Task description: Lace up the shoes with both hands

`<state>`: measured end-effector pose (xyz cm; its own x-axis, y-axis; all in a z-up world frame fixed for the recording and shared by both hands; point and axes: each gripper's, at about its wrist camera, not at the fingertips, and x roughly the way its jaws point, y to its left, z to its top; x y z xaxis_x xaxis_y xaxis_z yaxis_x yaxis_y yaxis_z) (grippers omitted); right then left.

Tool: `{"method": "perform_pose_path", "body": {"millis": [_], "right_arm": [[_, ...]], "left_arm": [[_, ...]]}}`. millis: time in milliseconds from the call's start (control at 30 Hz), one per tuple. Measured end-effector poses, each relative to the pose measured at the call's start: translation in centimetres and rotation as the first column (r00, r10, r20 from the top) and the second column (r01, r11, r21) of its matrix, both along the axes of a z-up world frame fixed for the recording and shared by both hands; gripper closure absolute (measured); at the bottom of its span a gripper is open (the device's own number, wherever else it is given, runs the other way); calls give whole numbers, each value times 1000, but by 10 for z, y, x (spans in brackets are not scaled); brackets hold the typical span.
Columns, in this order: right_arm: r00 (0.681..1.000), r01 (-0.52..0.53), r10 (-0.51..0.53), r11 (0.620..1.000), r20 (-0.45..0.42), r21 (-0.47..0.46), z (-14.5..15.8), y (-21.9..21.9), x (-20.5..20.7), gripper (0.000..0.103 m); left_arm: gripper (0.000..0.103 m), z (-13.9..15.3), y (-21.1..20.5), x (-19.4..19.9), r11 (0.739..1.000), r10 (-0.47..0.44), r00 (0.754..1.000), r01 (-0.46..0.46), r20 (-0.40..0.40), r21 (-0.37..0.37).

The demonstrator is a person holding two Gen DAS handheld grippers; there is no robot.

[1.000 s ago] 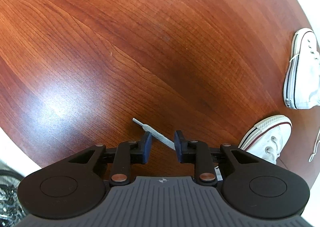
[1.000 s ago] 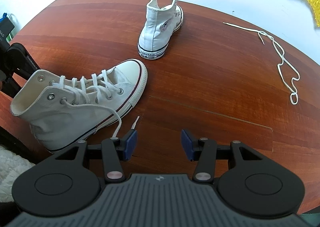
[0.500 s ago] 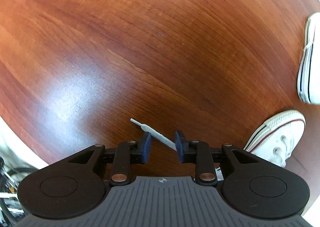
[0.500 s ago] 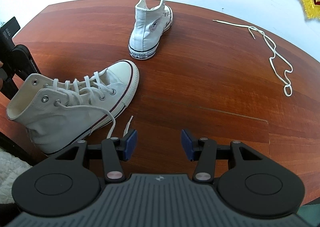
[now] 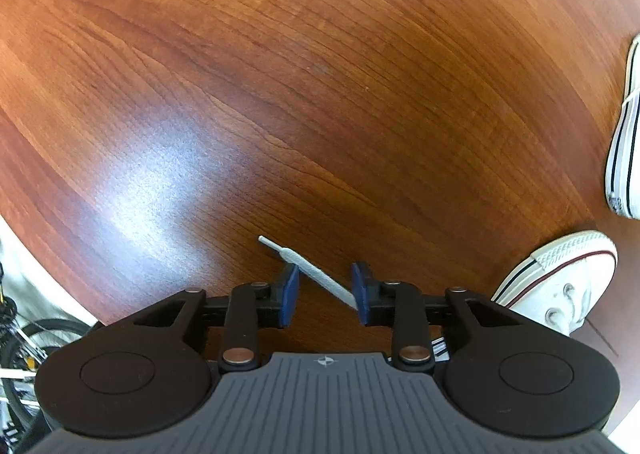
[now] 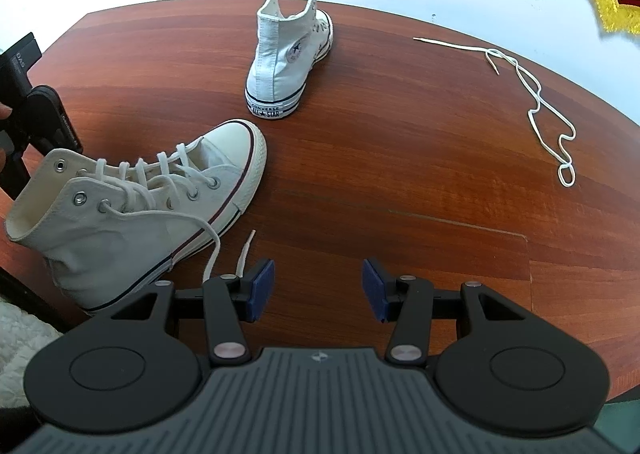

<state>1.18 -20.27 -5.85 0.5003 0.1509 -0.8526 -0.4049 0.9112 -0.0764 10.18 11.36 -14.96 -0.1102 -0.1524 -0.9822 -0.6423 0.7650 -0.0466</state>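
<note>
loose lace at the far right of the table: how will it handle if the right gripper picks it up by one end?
The loose lace lies in slack curves and loops, so probably floppy, trailing when lifted. It is thin, likely very light. With the right gripper open wide, a flat lace on the table may slip out.

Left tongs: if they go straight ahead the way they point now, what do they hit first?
The lace end already lies across the gap of the left tongs; beyond it, probably only bare table.

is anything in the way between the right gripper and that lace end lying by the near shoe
Nothing visible. The right gripper is open over bare table, and the lace end lies just ahead of its left finger, beside the near shoe. Only wood lies between them.
</note>
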Motion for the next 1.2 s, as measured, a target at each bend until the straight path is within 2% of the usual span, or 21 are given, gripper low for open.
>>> {"method": "perform_pose_path", "body": {"millis": [200,300,400,467,567,833,1033,1100,1200], "right_arm": [[1000,2,-2,1000,-3,2,-2,0,1,53],[1000,7,-7,1000,-1,2,-1,0,1,53],[1000,9,-9,1000,0,1,-1,0,1,53],[1000,9,-9,1000,-1,1,-1,0,0,53],[1000,9,-9,1000,-2,2,-1,2,-1,53],[1000,4,-4,1000,-6,9,1,11,-5,53],[1000,12,-12,1000,-8,20,4,22,-12,53],[1000,19,-19,1000,-10,24,5,25,-14,53],[999,38,-37,999,-12,31,6,32,-18,53]], "left_arm": [[98,7,9,-10,999,-20,999,21,30,-24],[99,10,13,-16,999,-30,999,32,45,-35],[99,15,10,-16,994,-99,991,102,88,-32],[99,21,3,-15,981,-189,972,193,140,-20],[99,31,-7,-15,949,-308,929,315,206,-6],[99,63,-27,-17,837,-531,773,543,347,70],[100,72,-27,-18,749,-642,663,649,384,132],[100,82,-32,-21,692,-703,593,698,392,184],[100,105,-41,-27,576,-796,450,769,404,278]]}}
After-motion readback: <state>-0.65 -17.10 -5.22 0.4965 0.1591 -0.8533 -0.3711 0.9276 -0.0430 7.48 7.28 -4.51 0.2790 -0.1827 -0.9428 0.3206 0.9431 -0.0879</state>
